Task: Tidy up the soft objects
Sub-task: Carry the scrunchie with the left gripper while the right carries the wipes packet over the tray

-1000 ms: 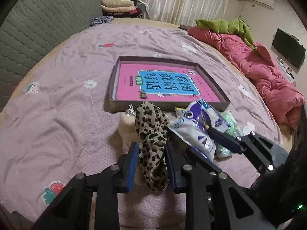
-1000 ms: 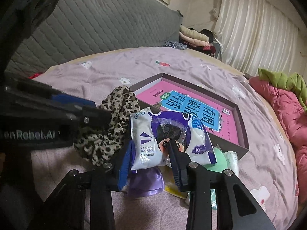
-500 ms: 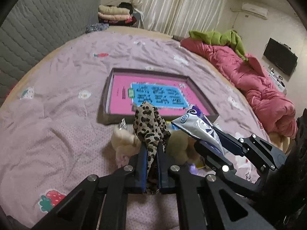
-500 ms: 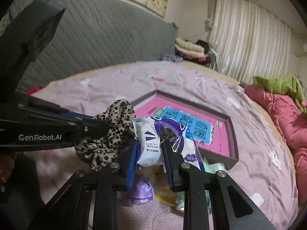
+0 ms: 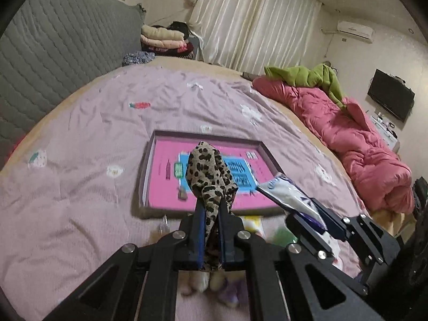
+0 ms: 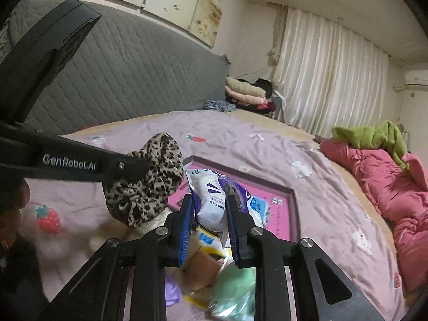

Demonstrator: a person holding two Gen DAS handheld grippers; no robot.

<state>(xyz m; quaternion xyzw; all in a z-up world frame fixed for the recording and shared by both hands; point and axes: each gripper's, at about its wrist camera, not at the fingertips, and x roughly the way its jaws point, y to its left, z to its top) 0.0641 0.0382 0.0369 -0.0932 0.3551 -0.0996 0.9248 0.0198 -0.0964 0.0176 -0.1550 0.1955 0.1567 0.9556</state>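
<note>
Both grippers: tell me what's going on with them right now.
A person is sorting soft items on a bed with two handheld grippers. The left gripper is shut on a leopard-print scrunchie, held up in the air. The right gripper is shut on a white and purple packet, also lifted. Both hang near a shallow box with a pink book inside. More soft items lie on the bed below the grippers.

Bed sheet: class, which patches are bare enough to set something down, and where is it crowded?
Free: the bed sheet left of the box, towards the headboard, and the strip between the box and the pink quilt. Crowded: the pile of small items in front of the box, under both grippers.
</note>
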